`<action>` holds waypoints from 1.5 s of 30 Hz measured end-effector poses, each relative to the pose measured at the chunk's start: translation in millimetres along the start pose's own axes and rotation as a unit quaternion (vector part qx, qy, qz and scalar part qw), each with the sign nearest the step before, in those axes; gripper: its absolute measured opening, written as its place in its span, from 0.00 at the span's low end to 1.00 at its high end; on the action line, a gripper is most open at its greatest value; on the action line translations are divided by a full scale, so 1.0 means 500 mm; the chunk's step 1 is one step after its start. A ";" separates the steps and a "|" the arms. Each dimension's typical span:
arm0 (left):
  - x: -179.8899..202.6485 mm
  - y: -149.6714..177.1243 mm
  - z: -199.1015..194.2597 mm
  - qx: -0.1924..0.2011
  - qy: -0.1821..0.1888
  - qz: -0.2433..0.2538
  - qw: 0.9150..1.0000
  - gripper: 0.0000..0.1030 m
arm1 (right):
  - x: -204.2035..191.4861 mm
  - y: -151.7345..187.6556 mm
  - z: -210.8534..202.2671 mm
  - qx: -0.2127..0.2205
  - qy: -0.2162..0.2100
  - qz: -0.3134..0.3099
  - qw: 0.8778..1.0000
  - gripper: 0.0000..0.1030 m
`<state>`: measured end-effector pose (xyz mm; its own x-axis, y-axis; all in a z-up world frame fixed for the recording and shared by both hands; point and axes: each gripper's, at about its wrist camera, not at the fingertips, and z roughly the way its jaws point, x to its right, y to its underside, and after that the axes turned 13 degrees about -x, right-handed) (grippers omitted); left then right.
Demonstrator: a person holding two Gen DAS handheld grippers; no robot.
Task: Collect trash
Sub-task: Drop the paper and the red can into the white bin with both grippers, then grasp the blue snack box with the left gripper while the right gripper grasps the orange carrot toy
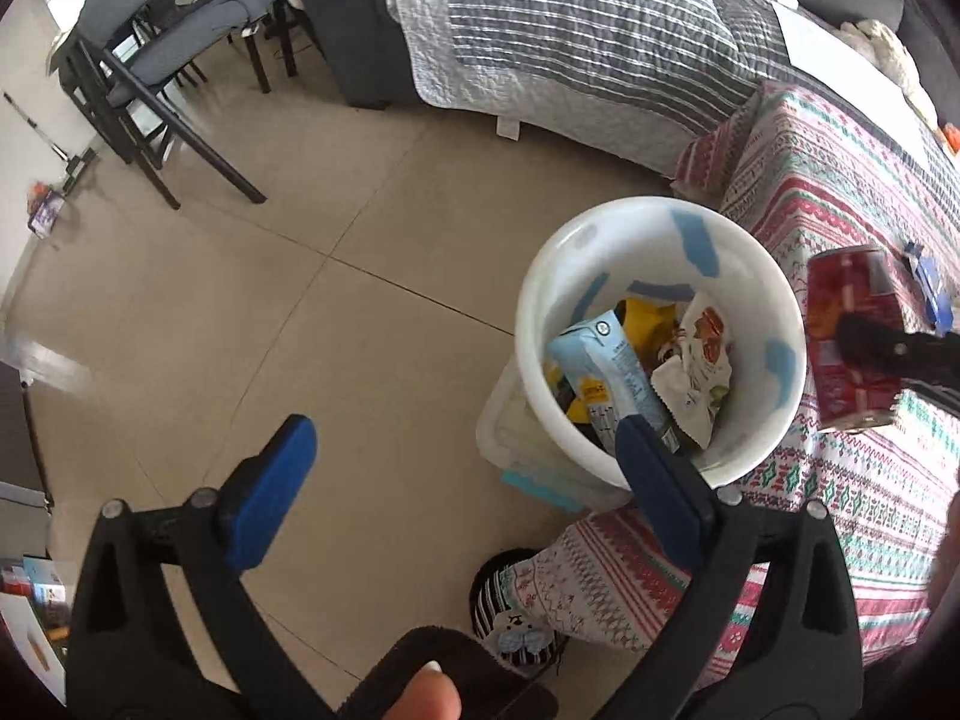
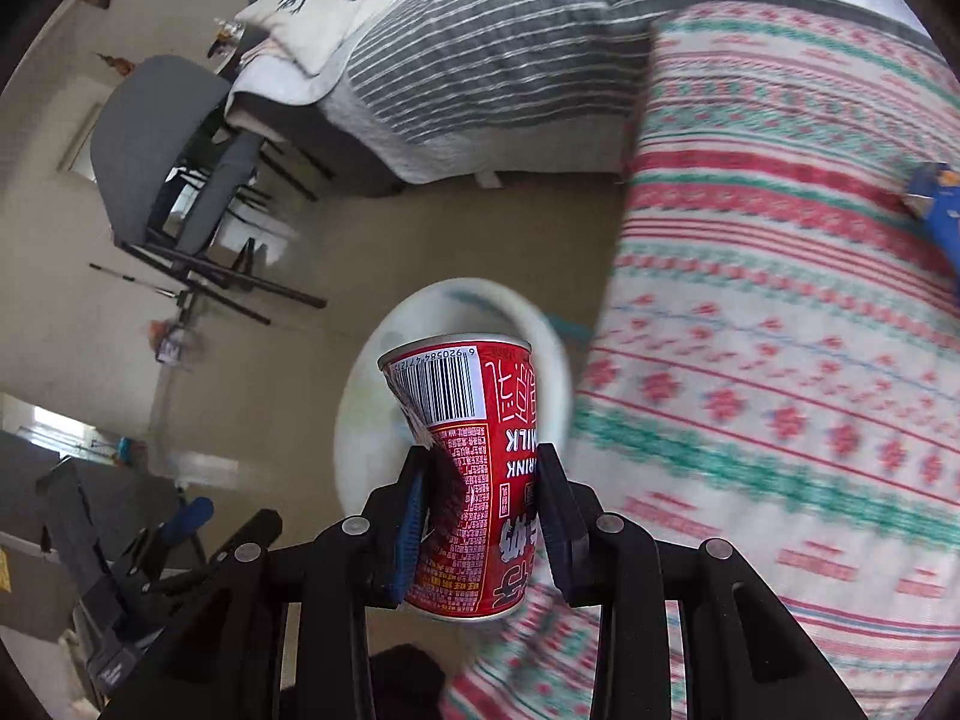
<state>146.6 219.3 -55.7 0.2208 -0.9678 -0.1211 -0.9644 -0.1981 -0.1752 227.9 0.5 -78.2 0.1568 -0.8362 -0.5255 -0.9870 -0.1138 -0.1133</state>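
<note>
Left wrist view first: the left gripper (image 1: 462, 486) has its blue pads spread wide with nothing between them, one pad over bare floor (image 1: 300, 330), the other just over the near rim of the white bin (image 1: 660, 330). That bin sits ahead and to the right of the gripper, beside a table under a patterned cloth (image 1: 840, 480). Inside it lie a pale blue carton (image 1: 612, 378), a white wrapper (image 1: 699, 372) and something yellow (image 1: 651, 324). Farther right, beyond the bin's rim, the right gripper (image 1: 864, 342) carries a dented red can (image 1: 852, 336) above the cloth. A thumb shows at the bottom edge.

Right wrist view now: the right gripper (image 2: 480, 498) is clamped on the red can (image 2: 474, 468), pads pressing both its sides, the wall creased on the left. Directly ahead of the can, and below it, sits the white bin (image 2: 540, 348), blurred. To the right spreads the patterned cloth (image 2: 780, 360), with a blue scrap (image 2: 942, 204) lying far off on it. Low on the left, the left gripper (image 2: 180, 522) appears.
</note>
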 end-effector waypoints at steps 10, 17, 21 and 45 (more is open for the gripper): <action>-0.008 0.009 -0.006 0.001 0.017 -0.004 1.000 0.96 | -0.010 0.003 0.002 0.008 -0.014 -0.011 1.000 0.54; 0.024 0.017 -0.027 0.005 0.040 0.008 0.999 0.97 | 0.042 0.045 -0.088 0.044 0.040 -0.007 0.998 0.66; 0.065 0.017 -0.038 0.004 0.048 0.026 0.999 0.97 | 0.103 0.074 -0.149 0.063 0.085 0.009 0.994 0.71; 0.520 0.030 -0.106 0.010 0.078 0.156 0.985 0.97 | 0.552 0.249 -0.491 0.154 0.188 0.183 0.953 0.78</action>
<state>181.8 -43.3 -38.0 -0.1126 -0.9934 -0.0205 -0.9785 0.1145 -0.1718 139.7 -376.0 -30.2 -0.2768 -0.9290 -0.2457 -0.9070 0.3370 -0.2527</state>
